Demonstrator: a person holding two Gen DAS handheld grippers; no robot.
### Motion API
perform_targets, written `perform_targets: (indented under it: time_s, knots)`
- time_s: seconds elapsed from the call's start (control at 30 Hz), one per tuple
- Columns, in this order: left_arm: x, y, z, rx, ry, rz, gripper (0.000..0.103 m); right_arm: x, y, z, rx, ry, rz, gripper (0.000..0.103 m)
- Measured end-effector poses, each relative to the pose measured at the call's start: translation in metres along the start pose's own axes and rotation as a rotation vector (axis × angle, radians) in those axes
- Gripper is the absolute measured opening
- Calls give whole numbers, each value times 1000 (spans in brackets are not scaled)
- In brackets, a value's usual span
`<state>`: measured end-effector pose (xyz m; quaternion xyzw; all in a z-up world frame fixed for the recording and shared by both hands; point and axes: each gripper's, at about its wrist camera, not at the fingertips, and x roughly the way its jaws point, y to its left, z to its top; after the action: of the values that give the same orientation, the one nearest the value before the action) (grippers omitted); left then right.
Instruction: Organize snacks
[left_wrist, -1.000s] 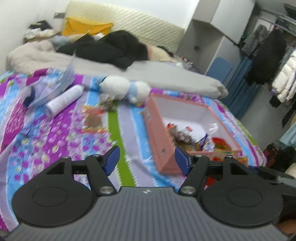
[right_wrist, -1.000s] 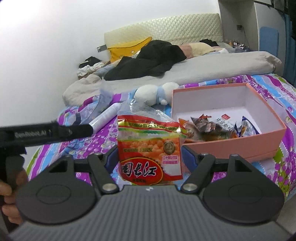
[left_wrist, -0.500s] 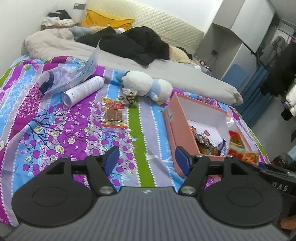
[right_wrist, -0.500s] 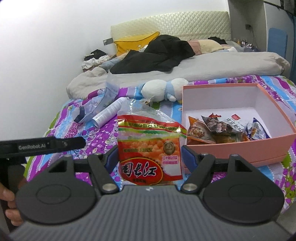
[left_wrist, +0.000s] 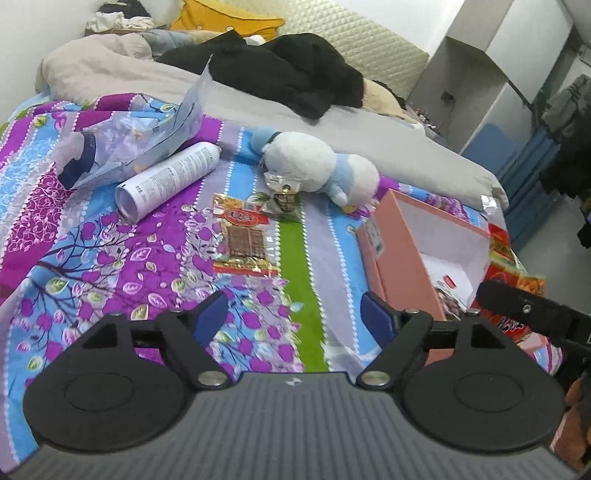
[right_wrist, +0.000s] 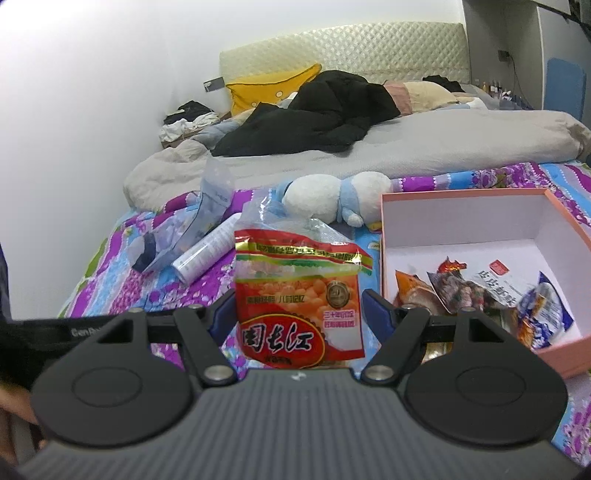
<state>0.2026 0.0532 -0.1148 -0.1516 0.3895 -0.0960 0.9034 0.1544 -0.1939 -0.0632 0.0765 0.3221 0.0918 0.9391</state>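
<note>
1. Holding a red snack bag (right_wrist: 299, 306) upright in the right claw (right_wrist: 300, 314), we have its pads pressed on both side edges; the bag's long axis stands vertical, clear top sticking up above the fingers.
2. The pink box (right_wrist: 569, 354) sits just right of that claw in the right wrist view, open side up, w/ several snack packs (right_wrist: 476, 291) already inside along the near wall. So the bag's drop spot lies to the right and a bit fwd; the right hand is plainly the nearer one for that.
3. The left claw (left_wrist: 294, 317) is wide and empty: its jaws have just been opening further, nothing btw them but bedspread (left_wrist: 110, 236).
4. Ahead of the left claw, up the bed, lies a flat brown snack pack (left_wrist: 245, 236), long axis running away from us, roughly in line w/ the claw's pointing. A smaller pack (left_wrist: 282, 197) sits just beyond it, touching the plush toy (left_wrist: 317, 166).
5. Our read: the left hand is lining up on the flat pack; it lies slightly left of claw centre, so a fwd reach w/ a small shift left would bracket it across its short sides.
6. A white tube (left_wrist: 170, 177) and a clear plastic pouch (left_wrist: 140, 147) lie farther left, not snacks as far as we can tell.
7. Both loose packs are well apart from the box, on its left.
</note>
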Motion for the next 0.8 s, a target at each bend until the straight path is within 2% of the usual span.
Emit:
perform_targets:
  time_s: [0.1, 0.17, 0.4, 0.57, 0.8]
  knots:
    - [29, 11, 7, 4, -9, 21, 90, 22, -1, 9, -7, 16, 1, 74]
    - [51, 20, 14, 0, 19, 17, 90, 37, 0, 15, -22, 24, 12, 74]
    - [117, 42, 28, 13, 42, 14, 91, 91, 3, 35, -59, 27, 31, 73]
    - [171, 62, 33, -59, 91, -20, 91, 145, 4, 42, -86, 75, 54, 73]
    - [227, 76, 41, -44, 94, -9, 90, 212, 4, 51, -116, 104, 45, 73]
